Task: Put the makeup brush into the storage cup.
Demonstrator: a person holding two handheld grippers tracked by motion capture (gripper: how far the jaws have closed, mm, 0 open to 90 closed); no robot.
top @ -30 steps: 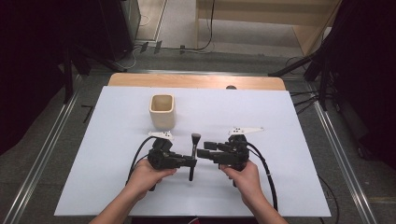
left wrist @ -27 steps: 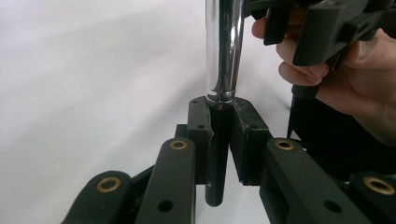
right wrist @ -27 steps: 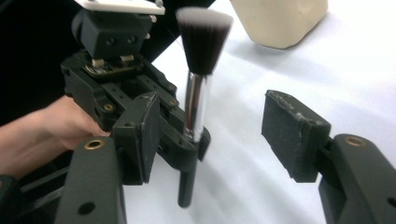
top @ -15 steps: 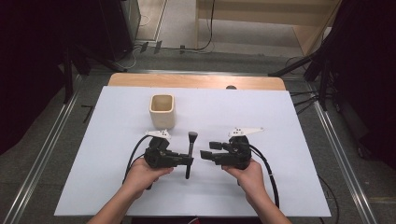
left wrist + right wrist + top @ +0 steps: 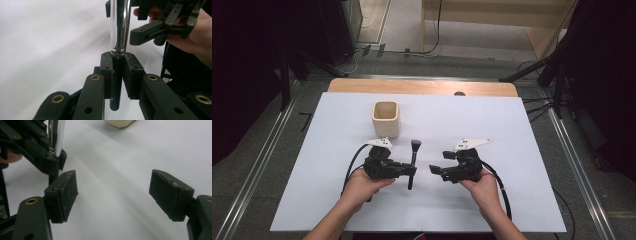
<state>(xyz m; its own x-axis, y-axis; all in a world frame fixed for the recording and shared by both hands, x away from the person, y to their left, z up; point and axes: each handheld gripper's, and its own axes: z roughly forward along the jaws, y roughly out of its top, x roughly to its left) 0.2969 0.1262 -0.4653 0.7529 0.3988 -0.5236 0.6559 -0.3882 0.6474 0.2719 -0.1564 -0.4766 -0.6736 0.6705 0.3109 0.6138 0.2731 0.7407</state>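
Left hand-held gripper [image 5: 411,171] clamps black tool [image 5: 413,157]; right hand-held gripper [image 5: 433,170] jaws just opening, empty.

Each matte black two-jaw gripper, left [image 5: 412,171] and right [image 5: 435,170], carries brass-ringed screw holes on its linkage arms, flat scuffed rubber pads [image 5: 172,192], a grey three-cornered plate [image 5: 471,143], and a trailing black cable [image 5: 503,192]. The forearms are bare.

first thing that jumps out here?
The left gripper, near the table's front middle, is clamped on a brush with a black handle and a shiny metal neck. Facing it with a gap between, the right gripper has just been opening, nothing between its jaws. Behind them a cream cup stands upright on the white table.
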